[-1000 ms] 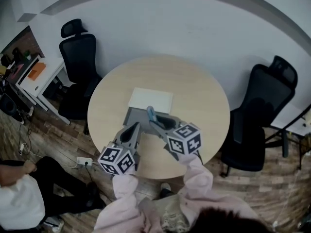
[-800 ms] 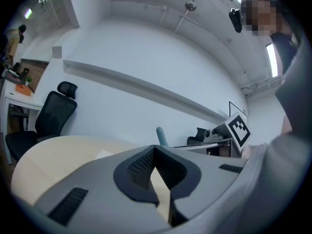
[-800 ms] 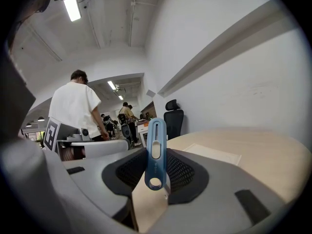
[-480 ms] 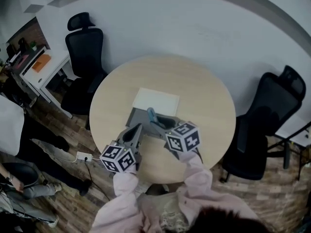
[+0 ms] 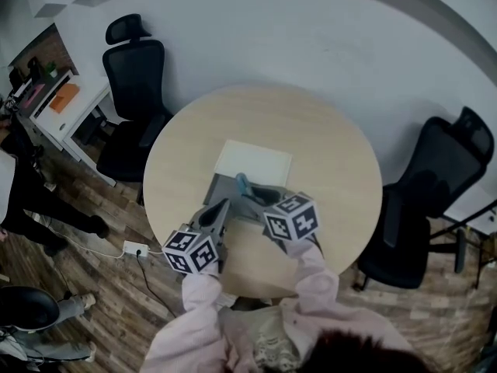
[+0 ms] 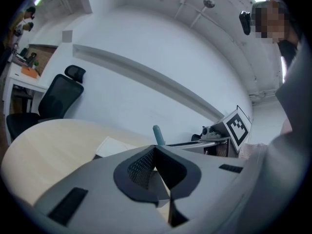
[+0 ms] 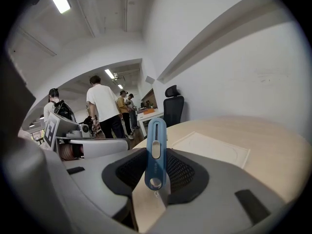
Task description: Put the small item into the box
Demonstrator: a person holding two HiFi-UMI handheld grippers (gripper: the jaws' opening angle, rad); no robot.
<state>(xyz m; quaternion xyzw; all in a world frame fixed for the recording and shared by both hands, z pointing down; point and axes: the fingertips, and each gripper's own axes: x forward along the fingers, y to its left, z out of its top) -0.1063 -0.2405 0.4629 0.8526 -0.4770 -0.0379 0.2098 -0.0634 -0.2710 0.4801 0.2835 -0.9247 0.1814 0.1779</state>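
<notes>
Your right tool (image 7: pixel 157 177) grips the cutter (image 7: pixel 156 140) low, left tool (image 6: pixel 155 152) clenched empty; it may pivot past the box (image 5: pixel 222 189) at twelve o'clock.

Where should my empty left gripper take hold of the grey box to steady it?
Probably the left wall, reached from the near left, one jaw inside the rim and one outside. The grey box looks open-topped, and the right gripper holding the blue cutter crowds its right side. The left gripper is shut, so open it first.
</notes>
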